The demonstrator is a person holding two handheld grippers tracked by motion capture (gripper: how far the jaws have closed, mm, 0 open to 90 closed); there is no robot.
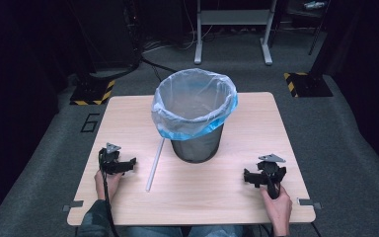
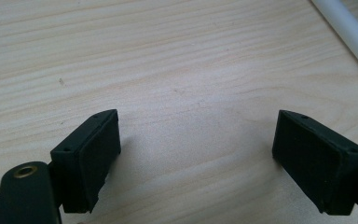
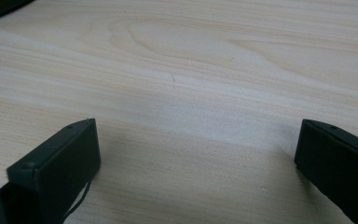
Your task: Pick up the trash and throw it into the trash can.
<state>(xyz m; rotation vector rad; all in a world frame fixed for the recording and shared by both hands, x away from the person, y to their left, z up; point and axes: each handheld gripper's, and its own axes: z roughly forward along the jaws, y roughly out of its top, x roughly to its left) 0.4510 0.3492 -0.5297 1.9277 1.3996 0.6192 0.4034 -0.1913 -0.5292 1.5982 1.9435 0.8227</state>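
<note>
between wide-spread, empty left gripper [image 1: 128, 164] and right gripper [image 1: 250, 178]: slim white tube [image 1: 155, 164] beside round mesh bin [image 1: 196, 143], crinkly bag-lined, on smooth wood table [image 1: 217, 192].

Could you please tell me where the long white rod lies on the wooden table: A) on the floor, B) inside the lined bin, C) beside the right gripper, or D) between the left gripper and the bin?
D: the long white rod lies flat on the wooden table, between the left gripper and the dark mesh bin with a clear-blue liner.
</note>
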